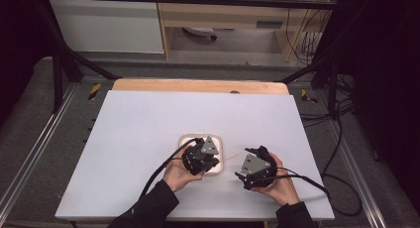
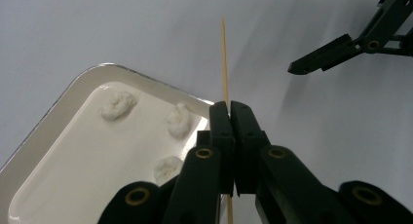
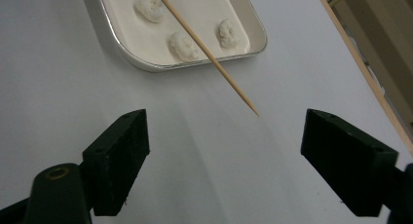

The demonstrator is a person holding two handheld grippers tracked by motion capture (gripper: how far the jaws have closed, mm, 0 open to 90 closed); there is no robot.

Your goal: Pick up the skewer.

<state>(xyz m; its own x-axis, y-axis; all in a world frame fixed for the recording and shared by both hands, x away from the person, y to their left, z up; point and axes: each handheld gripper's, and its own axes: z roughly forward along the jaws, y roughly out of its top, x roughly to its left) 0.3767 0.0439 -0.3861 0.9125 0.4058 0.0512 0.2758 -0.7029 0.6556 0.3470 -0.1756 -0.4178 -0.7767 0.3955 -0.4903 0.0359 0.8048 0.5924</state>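
White bench [image 1: 148, 139] under a dark frame carries a tray [image 2: 58, 102] with three pale lumps [image 2: 117, 104], at the left of the left gripper view. Left tool [image 2: 229, 112] is clamped on a thin skewer [image 2: 225, 58] whose tip points at the right tool [image 3: 224, 136], its jaws apart around nothing. Likely risks: the skewer could pivot in so narrow a grip, or snap if the right tool closes off-line or pulls sideways
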